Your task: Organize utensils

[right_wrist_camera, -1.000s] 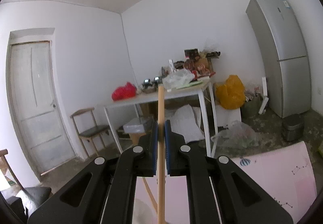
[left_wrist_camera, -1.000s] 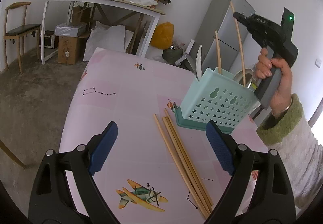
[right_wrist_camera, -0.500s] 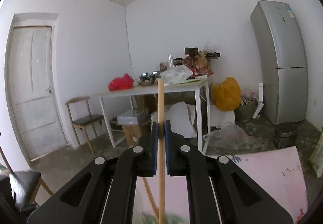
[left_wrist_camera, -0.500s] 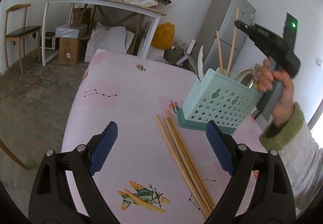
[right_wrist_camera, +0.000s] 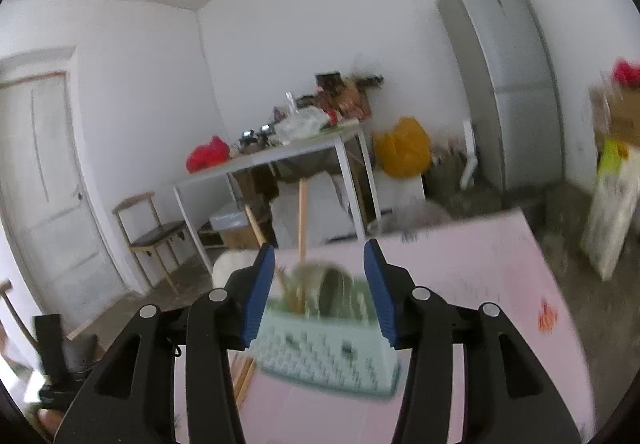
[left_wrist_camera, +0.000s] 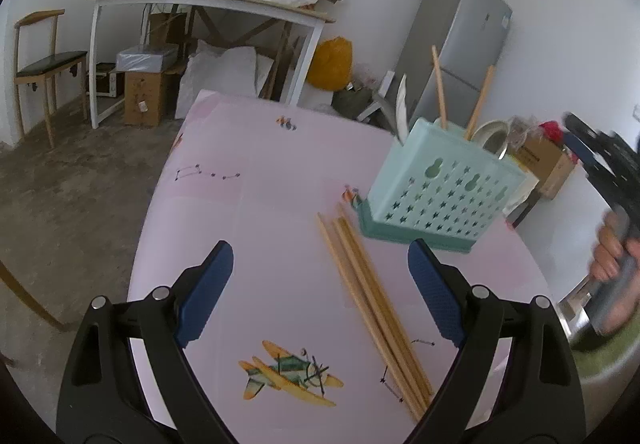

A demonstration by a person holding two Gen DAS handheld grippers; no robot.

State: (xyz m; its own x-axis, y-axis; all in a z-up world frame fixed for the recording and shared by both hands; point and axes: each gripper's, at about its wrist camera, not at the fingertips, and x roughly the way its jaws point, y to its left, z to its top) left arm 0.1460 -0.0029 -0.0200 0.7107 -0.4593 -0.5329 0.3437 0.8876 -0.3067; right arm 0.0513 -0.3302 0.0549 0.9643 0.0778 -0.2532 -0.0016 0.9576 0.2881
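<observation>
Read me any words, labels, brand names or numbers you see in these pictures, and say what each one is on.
None can be read.
Fridge: a small sticker near the top, too small to read.
Cardboard box under the far table: a small tag, too small to read.
Pink tablecloth: only drawings, an airplane and star lines, no words.

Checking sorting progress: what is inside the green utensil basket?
Sticking out of the basket: two chopsticks, a white spoon, a metal ladle. Its walls hide their lower ends and anything shorter.

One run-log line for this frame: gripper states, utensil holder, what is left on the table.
left hand-held gripper: open, empty | right hand-held gripper: opening, empty | holder: two chopsticks upright inside | loose chopsticks: flat on pink table
</observation>
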